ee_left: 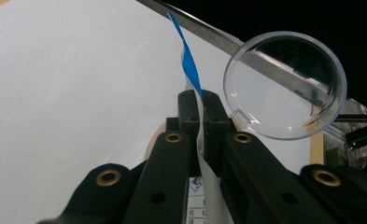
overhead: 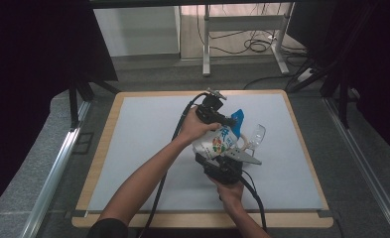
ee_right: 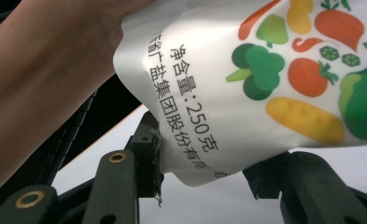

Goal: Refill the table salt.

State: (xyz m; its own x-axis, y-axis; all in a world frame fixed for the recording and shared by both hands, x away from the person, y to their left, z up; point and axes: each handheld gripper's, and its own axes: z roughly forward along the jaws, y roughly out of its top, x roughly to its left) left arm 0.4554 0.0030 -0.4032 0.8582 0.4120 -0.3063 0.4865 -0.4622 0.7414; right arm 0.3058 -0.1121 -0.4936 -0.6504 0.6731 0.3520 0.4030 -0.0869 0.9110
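A white pouch (overhead: 215, 144) printed with vegetables and a blue top edge is held up over the table between both grippers. My left gripper (overhead: 230, 120) is shut on the pouch's flat top seam (ee_left: 189, 63), which sticks out past the closed jaws as a thin blue strip. From below, my right gripper (overhead: 222, 164) has its jaws on either side of the pouch's bulging bottom (ee_right: 265, 93), pressing it at both sides. A clear round plastic cup (overhead: 256, 135) lies on its side just right of the pouch, close beyond my left gripper (ee_left: 200, 100), its open mouth (ee_left: 286, 84) facing the camera.
The white mat (overhead: 143, 144) covers a wood-edged table (overhead: 108, 134) with free room left and right of the hands. A forearm (ee_right: 41, 79) passes close by my right gripper (ee_right: 209, 158). Desk legs (overhead: 206, 44) and cables (overhead: 257, 45) stand beyond the table.
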